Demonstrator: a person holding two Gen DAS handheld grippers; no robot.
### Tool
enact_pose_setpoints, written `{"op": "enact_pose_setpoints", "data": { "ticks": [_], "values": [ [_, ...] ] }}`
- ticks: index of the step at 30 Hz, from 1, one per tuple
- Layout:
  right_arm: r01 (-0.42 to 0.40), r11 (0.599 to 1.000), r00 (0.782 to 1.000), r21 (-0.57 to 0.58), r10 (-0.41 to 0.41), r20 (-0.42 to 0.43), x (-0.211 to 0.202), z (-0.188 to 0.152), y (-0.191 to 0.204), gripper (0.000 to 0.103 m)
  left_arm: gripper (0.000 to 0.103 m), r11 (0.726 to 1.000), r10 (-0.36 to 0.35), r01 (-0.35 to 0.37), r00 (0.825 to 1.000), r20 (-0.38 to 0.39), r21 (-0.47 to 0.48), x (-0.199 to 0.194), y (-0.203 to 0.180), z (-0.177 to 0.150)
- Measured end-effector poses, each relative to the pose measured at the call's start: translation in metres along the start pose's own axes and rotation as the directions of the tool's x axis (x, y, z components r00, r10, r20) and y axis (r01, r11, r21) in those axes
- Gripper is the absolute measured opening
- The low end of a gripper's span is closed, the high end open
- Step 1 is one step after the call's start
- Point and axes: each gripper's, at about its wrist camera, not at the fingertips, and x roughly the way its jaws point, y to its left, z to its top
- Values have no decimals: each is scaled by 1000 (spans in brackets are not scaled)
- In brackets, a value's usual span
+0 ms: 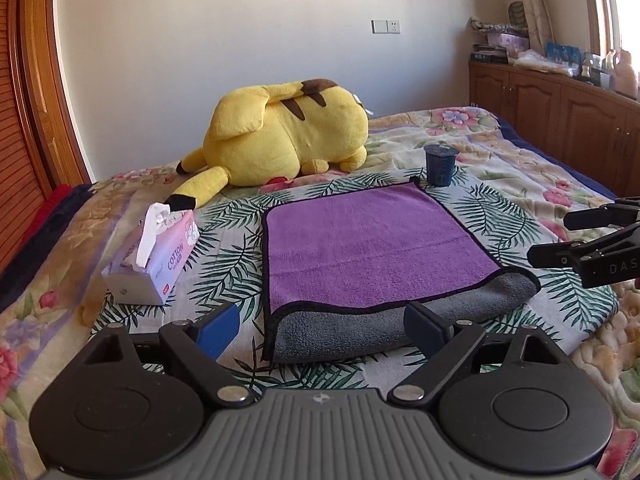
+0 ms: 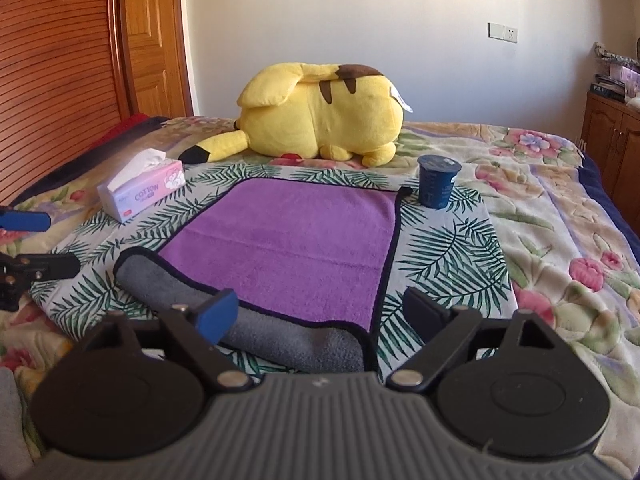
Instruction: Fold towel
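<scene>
A towel (image 1: 372, 248), purple on top and grey underneath with a black hem, lies on a leaf-print cloth on the bed. Its near edge is turned so a grey band shows. It also shows in the right wrist view (image 2: 296, 248). My left gripper (image 1: 320, 326) is open and empty, just above the towel's near left corner. My right gripper (image 2: 316, 316) is open and empty over the towel's near right corner. The right gripper also shows at the right edge of the left wrist view (image 1: 560, 236); the left gripper shows at the left edge of the right wrist view (image 2: 40, 240).
A yellow plush toy (image 1: 288, 132) lies behind the towel. A tissue box (image 1: 154, 260) stands left of the towel. A dark blue cup (image 1: 440, 164) stands at the towel's far right corner. Wooden cabinets (image 1: 560, 108) line the right wall.
</scene>
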Motion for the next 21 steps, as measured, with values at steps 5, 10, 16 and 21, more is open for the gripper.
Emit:
{"op": "enact_pose_setpoints", "data": {
  "ticks": [5, 10, 16, 21],
  "values": [
    [-2, 1000, 999, -5, 2, -33, 11, 0, -2, 89, 69, 1000, -11, 10, 999, -36, -18, 19, 10, -1],
    [5, 1000, 997, -7, -6, -78, 24, -2, -5, 88, 62, 999, -22, 19, 997, -72, -35, 38, 18, -1],
    [7, 1000, 992, -2, -7, -124, 37, -5, -9, 77, 54, 998, -37, 32, 995, -96, -57, 56, 27, 0],
    [4, 1000, 988, 17, -1, -154, 46, -7, -15, 72, 44, 995, -58, 47, 991, -124, -91, 70, 35, -1]
  ]
}}
